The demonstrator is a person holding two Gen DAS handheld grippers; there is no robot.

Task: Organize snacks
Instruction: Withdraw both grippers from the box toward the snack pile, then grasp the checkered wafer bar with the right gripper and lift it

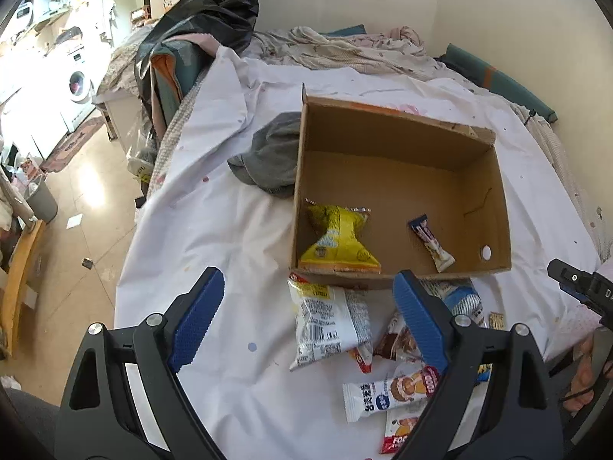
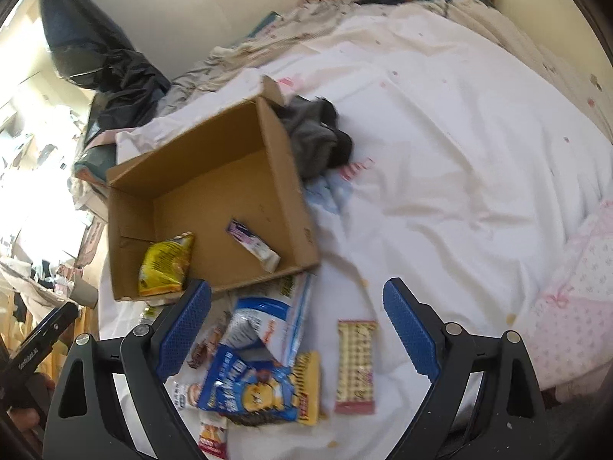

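An open cardboard box [image 1: 402,145] [image 2: 199,176] lies on the white bedsheet. Inside it are a yellow snack bag [image 1: 339,239] [image 2: 166,264] and a slim blue-and-white bar [image 1: 431,243] [image 2: 254,245]. A heap of loose snacks lies in front of the box: a white packet [image 1: 329,322], a white bar with cartoon print [image 1: 387,393], a blue cartoon bag [image 2: 249,387] and a pink-edged wafer bar [image 2: 356,364]. My left gripper [image 1: 306,318] hangs open over the white packet, holding nothing. My right gripper [image 2: 297,329] is open above the blue bag and the wafer bar, also holding nothing.
A grey cloth [image 1: 272,161] [image 2: 318,138] is bunched against the box's side. Black bags [image 1: 199,19] and crumpled bedding sit at the bed's far end. A pink quilt [image 2: 574,287] lies to the right. The bed's left edge drops to a tiled floor [image 1: 76,207].
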